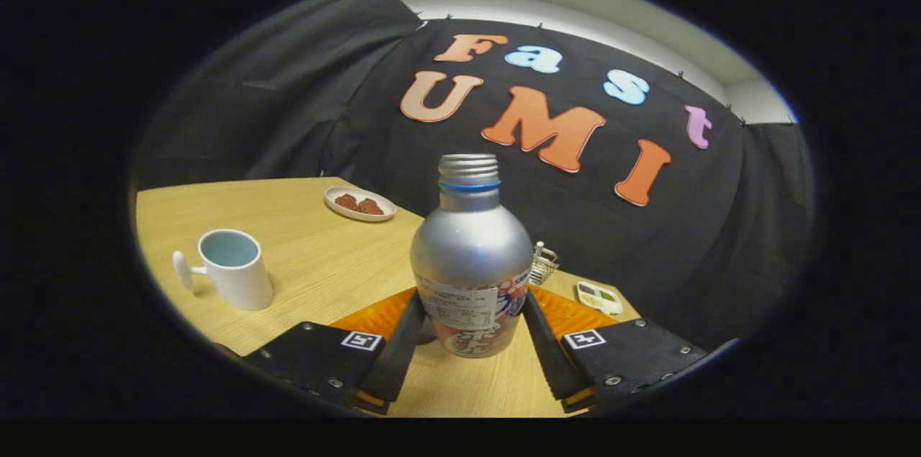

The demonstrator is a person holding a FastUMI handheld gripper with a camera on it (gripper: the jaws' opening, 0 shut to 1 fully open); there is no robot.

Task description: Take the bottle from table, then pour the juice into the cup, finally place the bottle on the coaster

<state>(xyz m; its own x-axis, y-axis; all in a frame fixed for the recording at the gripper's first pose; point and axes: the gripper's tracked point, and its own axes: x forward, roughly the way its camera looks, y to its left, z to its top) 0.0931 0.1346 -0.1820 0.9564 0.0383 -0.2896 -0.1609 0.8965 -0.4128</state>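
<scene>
Table (309, 263): wooden top carrying everything.
Coaster (374, 317): orange, under and behind the bottle's base.
Bottle (471, 255): silver, upright, cap off, standing between the fingers.
Cup (234, 268): white mug, left of the fingers, well apart.
Gripper (469, 331): both fingers appear pressed on the bottle's lower sides.
Small dish (360, 203): far behind, out of the way.

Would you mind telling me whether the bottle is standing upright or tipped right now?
Upright: the bottle stands with its uncapped neck straight up between the claw fingers, which press its sides.
</scene>
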